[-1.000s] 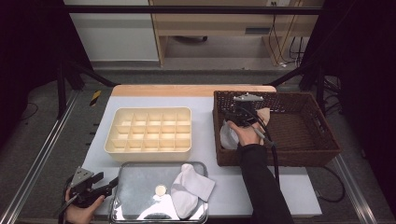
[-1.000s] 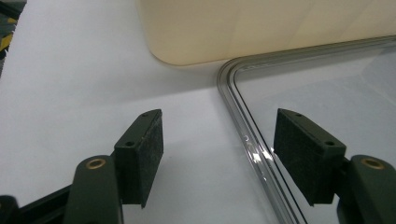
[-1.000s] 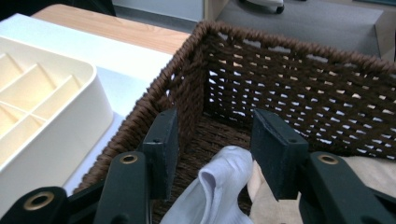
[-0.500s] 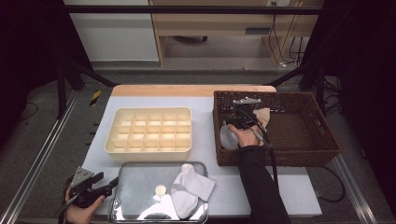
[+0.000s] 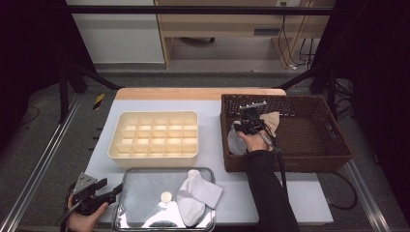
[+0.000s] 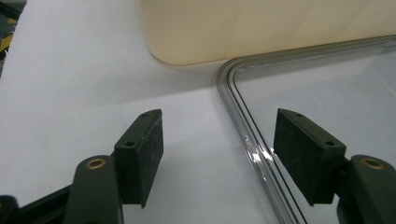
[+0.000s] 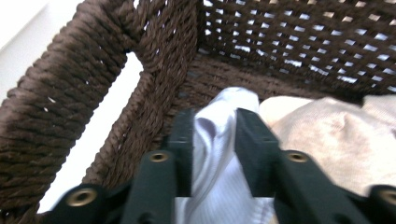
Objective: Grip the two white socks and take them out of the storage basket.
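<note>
Two soft socks lie in the big brown woven basket (image 5: 309,140), and the right tongs (image 7: 212,140), closing just now, pinch the white one (image 7: 219,154) at the near left corner. It could catch on the rough wall or slip out. Left tongs (image 6: 217,154) wait released over the shiny metal tray's (image 6: 243,135) rim.

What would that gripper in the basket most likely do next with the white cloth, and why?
Probably lift it straight up. The right gripper has just been closing its jaws, and they now pinch a fold of the white cloth in the corner of the brown basket. Another white cloth already lies on the metal tray, so this one likely goes there too.
</note>
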{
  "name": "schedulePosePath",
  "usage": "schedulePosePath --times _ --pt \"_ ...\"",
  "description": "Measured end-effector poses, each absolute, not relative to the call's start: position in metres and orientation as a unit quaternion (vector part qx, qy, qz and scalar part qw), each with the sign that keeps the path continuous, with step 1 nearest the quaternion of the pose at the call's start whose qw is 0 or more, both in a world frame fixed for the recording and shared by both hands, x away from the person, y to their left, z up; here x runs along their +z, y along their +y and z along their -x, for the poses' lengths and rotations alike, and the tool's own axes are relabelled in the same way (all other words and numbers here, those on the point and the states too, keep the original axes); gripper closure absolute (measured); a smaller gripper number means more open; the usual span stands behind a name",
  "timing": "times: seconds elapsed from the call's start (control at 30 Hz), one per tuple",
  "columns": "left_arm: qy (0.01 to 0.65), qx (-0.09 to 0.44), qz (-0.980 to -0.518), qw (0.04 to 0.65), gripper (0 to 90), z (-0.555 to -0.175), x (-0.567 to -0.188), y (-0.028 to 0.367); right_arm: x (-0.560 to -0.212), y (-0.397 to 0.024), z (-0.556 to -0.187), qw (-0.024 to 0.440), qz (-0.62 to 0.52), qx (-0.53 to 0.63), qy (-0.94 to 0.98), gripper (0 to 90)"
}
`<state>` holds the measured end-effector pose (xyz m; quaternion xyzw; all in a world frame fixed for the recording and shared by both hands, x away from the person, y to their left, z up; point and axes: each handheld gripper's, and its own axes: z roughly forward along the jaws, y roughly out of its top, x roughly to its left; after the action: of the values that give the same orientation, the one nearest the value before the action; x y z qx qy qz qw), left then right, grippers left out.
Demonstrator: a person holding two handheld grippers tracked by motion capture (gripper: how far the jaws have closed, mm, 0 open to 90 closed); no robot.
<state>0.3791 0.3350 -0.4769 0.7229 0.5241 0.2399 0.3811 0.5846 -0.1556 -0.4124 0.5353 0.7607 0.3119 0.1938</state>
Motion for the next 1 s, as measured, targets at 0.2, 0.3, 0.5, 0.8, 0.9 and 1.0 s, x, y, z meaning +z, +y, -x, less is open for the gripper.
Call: schedulePosePath --times 0.2,0.3,0.5,0.8,0.9,1.0 --pt "0.524 0.239 -0.724 0.380 32.5 -0.379 -0.477 0.335 -0.412 -0.157 -0.585 0.177 -0.547 0.304 0.760 84.5" --pt "0.524 0.240 -0.723 0.381 32.5 -0.379 -0.477 0.335 -0.411 -0.158 -0.585 0.175 -0.551 0.304 0.757 84.7" --pt "0.524 0.241 -0.723 0.380 32.5 -0.379 -0.477 0.335 -0.402 -0.162 -0.582 0.188 -0.552 0.326 0.744 85.3" --pt "0.523 0.242 -0.723 0.380 32.5 -0.379 -0.477 0.335 -0.372 -0.180 -0.564 0.223 -0.545 0.384 0.711 85.4" --pt "0.524 0.242 -0.723 0.380 32.5 -0.379 -0.477 0.335 -0.360 -0.188 -0.552 0.234 -0.533 0.409 0.703 85.3" --pt "0.524 0.242 -0.722 0.381 32.4 -0.379 -0.477 0.335 -0.353 -0.191 -0.544 0.245 -0.524 0.419 0.700 85.3"
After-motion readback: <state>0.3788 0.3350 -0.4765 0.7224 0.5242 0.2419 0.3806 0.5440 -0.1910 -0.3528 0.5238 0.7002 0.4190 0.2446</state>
